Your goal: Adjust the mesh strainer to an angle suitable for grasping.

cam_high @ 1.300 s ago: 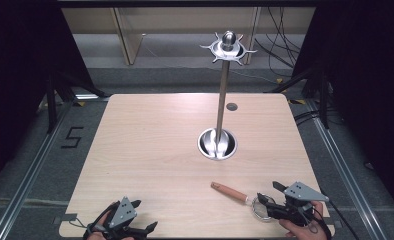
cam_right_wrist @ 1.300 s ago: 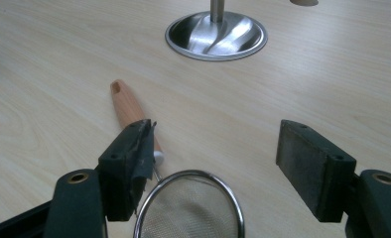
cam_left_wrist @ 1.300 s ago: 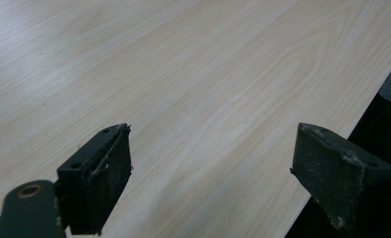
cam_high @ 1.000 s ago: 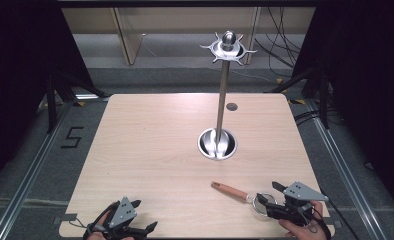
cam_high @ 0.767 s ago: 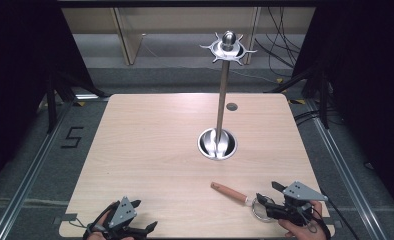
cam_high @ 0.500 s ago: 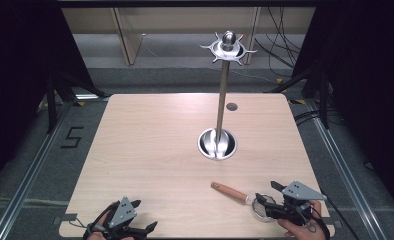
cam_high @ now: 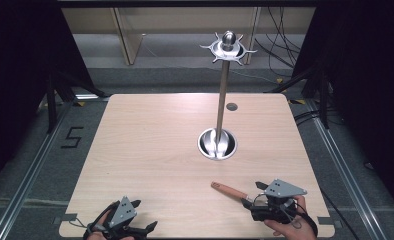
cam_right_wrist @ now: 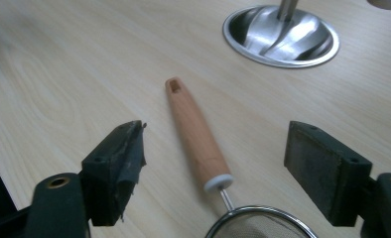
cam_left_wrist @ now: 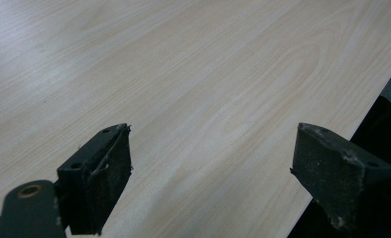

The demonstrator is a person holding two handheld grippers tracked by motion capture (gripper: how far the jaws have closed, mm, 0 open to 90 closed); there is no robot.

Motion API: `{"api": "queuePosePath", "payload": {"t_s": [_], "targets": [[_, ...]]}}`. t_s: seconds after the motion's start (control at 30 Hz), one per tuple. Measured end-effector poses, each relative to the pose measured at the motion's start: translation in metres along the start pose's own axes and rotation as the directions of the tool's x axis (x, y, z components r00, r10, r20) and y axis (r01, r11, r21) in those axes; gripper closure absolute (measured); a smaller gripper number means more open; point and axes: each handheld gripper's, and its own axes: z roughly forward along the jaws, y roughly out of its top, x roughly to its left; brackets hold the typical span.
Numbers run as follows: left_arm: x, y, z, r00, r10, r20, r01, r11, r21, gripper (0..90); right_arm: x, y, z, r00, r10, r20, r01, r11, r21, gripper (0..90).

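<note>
- Here, the right gripper point(cam_high: 248, 204) sits at about 5 o'clock on the table point(cam_high: 150, 140), its jaws having just been opening; they stand spread either side of the strainer point(cam_right_wrist: 199, 141), pads clear of the wooden handle, which lies flat on the wood.
- That handle points toward 10 o'clock, hanging hole outermost, probably so it can go on the hook stand point(cam_high: 221, 100) at 1 o'clock.
- The left gripper point(cam_high: 140, 231) rests spread at 7 o'clock, holding nothing.
- Pale wood-grain tabletop; dark curtains and cables surround it.
</note>
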Motion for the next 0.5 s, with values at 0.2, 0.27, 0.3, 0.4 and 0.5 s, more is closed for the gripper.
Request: {"api": "queuePosePath", "payload": {"t_s": [0.2,0.27,0.3,0.4,0.5], "targets": [[0.004,0.001,-0.001,0.9985,0.054,-0.004,-0.054,0.9985,0.01,14.9,0.004,0.004,0.013,0.9975,-0.071,-0.003,0.071,0.996,0.049,24.3],[0.004,0.001,-0.001,0.9984,0.056,-0.004,-0.056,0.9984,0.009,14.9,0.004,0.007,0.018,0.9974,-0.071,-0.012,0.072,0.994,0.082,28.4],[0.004,0.001,-0.001,0.9987,0.052,-0.003,-0.052,0.9986,0.009,14.9,0.004,0.009,0.021,0.9968,-0.078,-0.02,0.079,0.992,0.096,28.9],[0.005,0.001,-0.001,0.9986,0.053,-0.009,-0.053,0.9984,0.02,14.9,0.003,0.013,0.026,0.9952,-0.089,-0.042,0.094,0.986,0.134,33.0],[0.004,0.001,-0.001,0.999,0.043,-0.009,-0.043,0.999,0.012,14.9,0.003,0.02,0.037,0.9942,-0.098,-0.045,0.106,0.971,0.214,37.4]]}}
